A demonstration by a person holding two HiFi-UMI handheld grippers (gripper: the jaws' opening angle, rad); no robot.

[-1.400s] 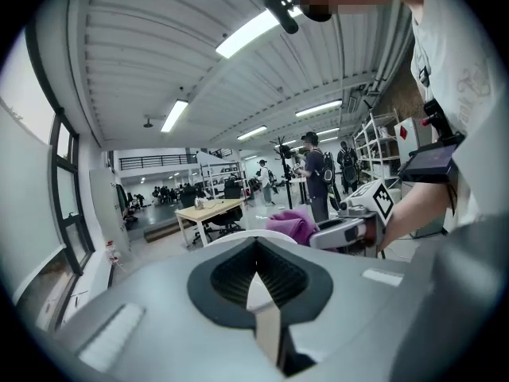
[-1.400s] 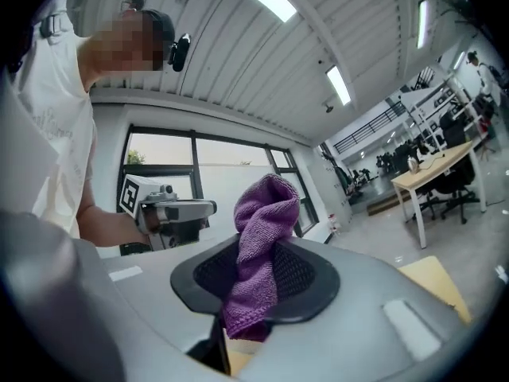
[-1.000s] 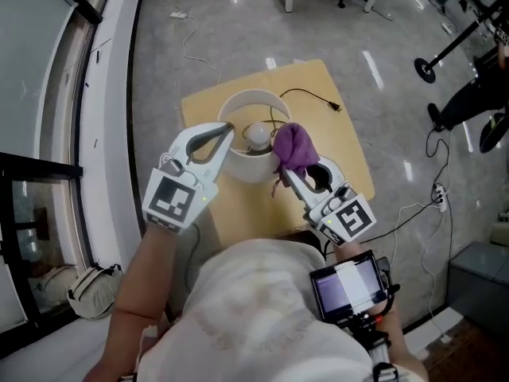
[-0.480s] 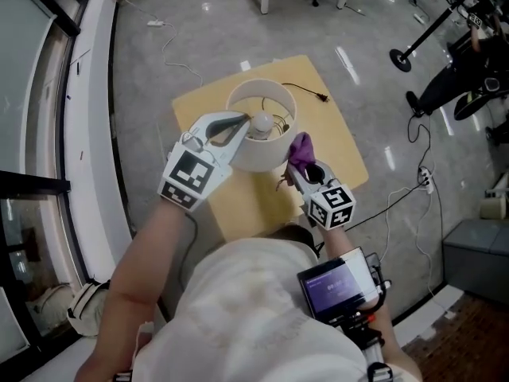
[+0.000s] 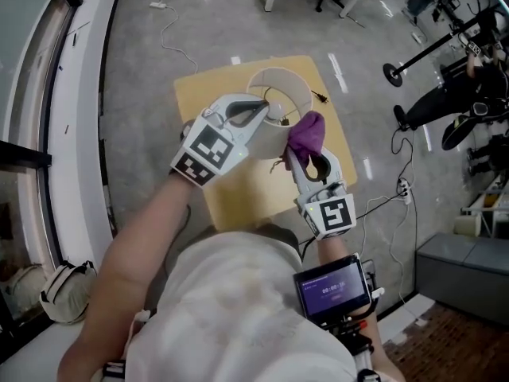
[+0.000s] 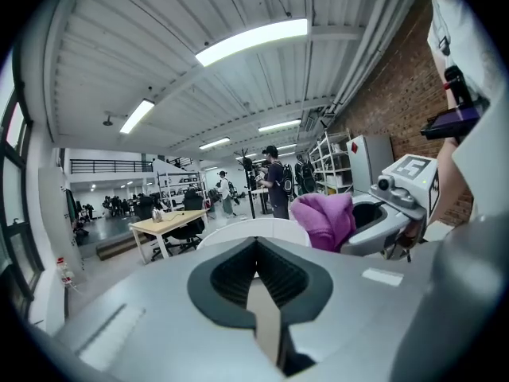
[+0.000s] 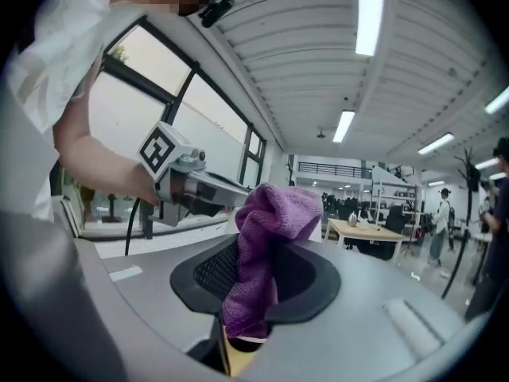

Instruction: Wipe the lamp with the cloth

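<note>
Since the wipe turns on cloth-to-shade contact, that relation is taken first. The lamp (image 5: 286, 94) stands on the yellow bench (image 5: 231, 189), its white shade upright, open end up. The purple cloth (image 5: 306, 130) sits at the shade's near-right side, against or just beside the outer wall; contact cannot be confirmed. From the right tool (image 5: 308, 156) the shade lies left and slightly far, so my judgement is that a short push that way would seat the cloth for a stroke around the wall.

Right tool: jaws closed on the cloth, which bunches out past the tips and hangs between the pads in the right gripper view.

Left tool (image 5: 265, 111): tips at the shade's near-left rim. In the left gripper view the jaws are nearly together on a thin pale strip, which I judge to be the shade wall, held to steady the lamp. Both tools are at the shade; the right carries the wiping work.

Writing: only square black-and-white markers on each tool's cube. A small screen at the person's chest shows characters too small to read. No brand is legible.
</note>
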